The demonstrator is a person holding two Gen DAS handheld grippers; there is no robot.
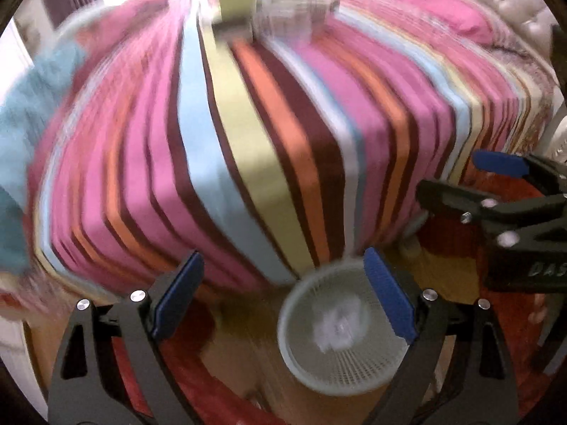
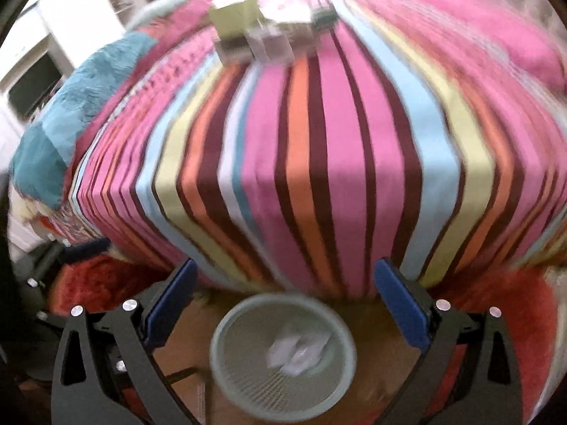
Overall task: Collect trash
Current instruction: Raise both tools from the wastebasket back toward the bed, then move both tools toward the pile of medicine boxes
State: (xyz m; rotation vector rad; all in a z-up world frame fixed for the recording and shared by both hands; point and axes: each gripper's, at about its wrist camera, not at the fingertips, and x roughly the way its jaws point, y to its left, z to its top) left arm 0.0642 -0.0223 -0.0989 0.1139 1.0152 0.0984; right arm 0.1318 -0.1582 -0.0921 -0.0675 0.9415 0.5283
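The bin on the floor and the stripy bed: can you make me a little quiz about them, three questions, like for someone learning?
1. True or false: the mesh bin on the floor is empty.
2. Where do the boxes lie? A) in the bin B) on the far part of the striped bed C) on the red rug
3. Fill in: the left gripper and the right gripper both have their jaws ____, with nothing between them.

Key
1. False: something white and crumpled lies inside it.
2. B
3. open
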